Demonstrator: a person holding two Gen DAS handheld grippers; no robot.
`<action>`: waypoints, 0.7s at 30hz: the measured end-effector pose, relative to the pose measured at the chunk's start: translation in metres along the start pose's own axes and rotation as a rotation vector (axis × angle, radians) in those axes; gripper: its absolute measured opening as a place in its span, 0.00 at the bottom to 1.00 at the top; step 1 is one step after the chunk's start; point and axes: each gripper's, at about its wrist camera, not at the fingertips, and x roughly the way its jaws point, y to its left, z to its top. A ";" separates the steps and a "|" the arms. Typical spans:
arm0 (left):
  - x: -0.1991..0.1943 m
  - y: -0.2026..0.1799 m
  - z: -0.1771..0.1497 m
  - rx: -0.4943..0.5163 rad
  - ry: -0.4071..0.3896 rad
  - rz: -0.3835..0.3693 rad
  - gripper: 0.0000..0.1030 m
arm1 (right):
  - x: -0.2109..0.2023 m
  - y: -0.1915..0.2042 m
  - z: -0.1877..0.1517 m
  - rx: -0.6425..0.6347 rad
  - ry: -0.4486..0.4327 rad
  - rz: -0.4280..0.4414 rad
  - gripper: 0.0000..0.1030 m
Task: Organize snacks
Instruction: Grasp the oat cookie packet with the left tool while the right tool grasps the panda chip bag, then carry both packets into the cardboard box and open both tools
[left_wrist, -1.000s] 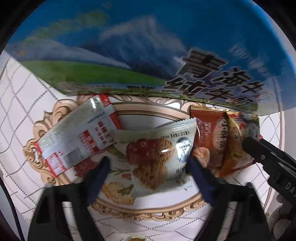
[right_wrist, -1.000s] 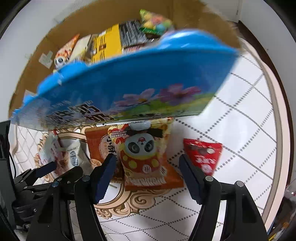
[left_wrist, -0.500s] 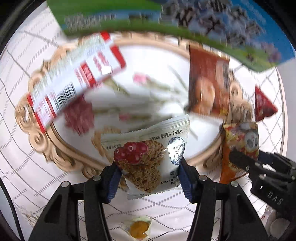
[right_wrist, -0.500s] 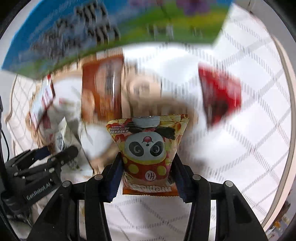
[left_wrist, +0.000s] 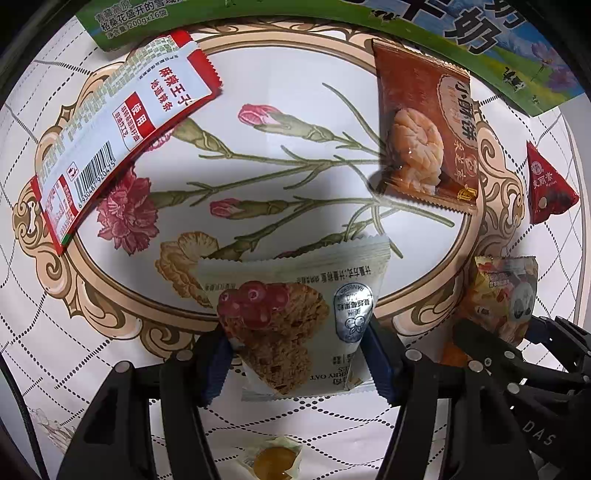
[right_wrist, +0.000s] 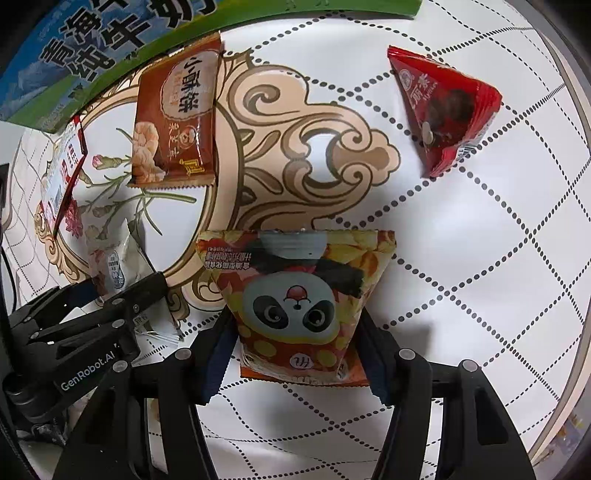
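Observation:
My left gripper (left_wrist: 295, 362) is shut on a pale green oat-cookie packet (left_wrist: 291, 317) and holds it above the table. My right gripper (right_wrist: 299, 354) is shut on an orange panda snack packet (right_wrist: 299, 299), also lifted; that packet shows at the right of the left wrist view (left_wrist: 506, 295). On the flowered tablecloth lie a brown pastry packet (left_wrist: 428, 129), a red-and-white strip packet (left_wrist: 110, 122) and a red triangular packet (right_wrist: 443, 110). The left gripper with its packet shows in the right wrist view (right_wrist: 110, 273).
A blue-and-green milk carton box (right_wrist: 92, 48) stands along the far edge, in both views (left_wrist: 480, 33). A small wrapped yellow candy (left_wrist: 273, 458) lies below my left gripper. The round table's rim (right_wrist: 565, 387) curves at the right.
Both grippers have closed on their packets and lifted them up and back from the table. The box has slid toward the top of both views.

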 end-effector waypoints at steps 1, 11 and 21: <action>0.000 -0.001 -0.001 0.000 0.000 0.000 0.59 | 0.000 0.001 0.000 -0.001 0.000 -0.004 0.62; -0.027 0.009 -0.017 0.011 -0.049 0.013 0.47 | 0.001 0.039 -0.039 -0.043 -0.072 -0.022 0.49; -0.170 0.004 0.013 0.030 -0.255 -0.123 0.47 | -0.114 0.064 -0.029 -0.091 -0.253 0.145 0.47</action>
